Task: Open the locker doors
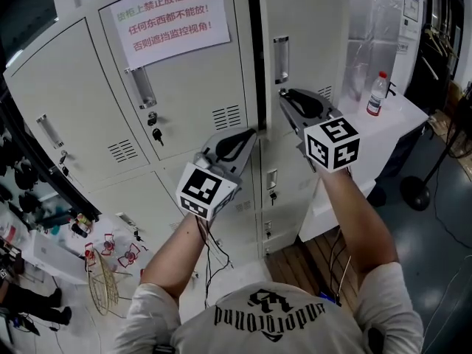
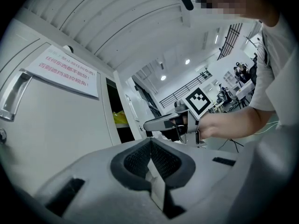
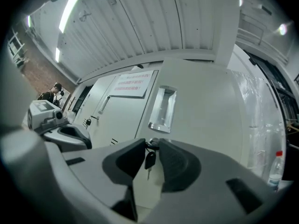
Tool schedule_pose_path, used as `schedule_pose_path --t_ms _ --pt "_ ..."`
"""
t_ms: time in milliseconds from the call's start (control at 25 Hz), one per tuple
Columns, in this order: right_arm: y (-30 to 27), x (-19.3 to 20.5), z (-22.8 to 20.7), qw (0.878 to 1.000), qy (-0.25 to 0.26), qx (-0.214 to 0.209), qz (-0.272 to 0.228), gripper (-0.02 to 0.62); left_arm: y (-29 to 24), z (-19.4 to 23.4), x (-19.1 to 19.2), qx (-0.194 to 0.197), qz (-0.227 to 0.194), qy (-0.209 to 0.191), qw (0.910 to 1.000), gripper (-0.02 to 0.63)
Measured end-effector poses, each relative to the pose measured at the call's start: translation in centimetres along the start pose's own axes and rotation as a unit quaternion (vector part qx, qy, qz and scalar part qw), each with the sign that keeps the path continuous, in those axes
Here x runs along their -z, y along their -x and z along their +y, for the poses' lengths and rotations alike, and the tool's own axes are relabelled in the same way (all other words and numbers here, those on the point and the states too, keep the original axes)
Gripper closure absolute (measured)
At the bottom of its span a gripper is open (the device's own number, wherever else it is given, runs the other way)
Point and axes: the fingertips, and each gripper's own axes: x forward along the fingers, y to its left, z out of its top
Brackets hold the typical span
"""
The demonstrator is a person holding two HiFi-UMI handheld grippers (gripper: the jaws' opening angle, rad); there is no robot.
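Right tongs [image 3: 152, 145] pinching black key [image 3: 149, 160] at smooth grey metal door [image 3: 205, 111]; left tongs [image 2: 150, 143] pressed together.

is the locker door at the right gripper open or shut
Ajar: the door has a dark gap along its handle edge; left gripper view shows something yellow inside; the right gripper grips its key.

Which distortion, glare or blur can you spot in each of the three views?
Head view: the straight locker doors bow outward toward the edges. Left gripper view: dark rounded corners, small bright ceiling lights far off. Right gripper view: a ceiling strip light glares at upper left; the doors curve strongly.
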Motion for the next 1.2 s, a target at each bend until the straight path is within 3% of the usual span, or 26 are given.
schedule_pose_path --t_ms 480,1040,1200 --pt "10.4 -0.7 -3.1 1.0 0.015 -0.003 -0.01 0.488 -3.2 -8.3 -1.6 0.007 0.0 0.009 0.9999 0.598" --pt "20.7 0.9 -14.5 0.997 0.006 0.074 0.016 0.477 -8.1 -16.6 -4.6 0.03 -0.004 0.009 0.9995 0.598" --pt "21.6 1.4 -16.5 0.998 -0.006 0.065 0.018 0.469 -9.2 -17.6 -5.1 0.034 -0.002 0.007 0.9994 0.598"
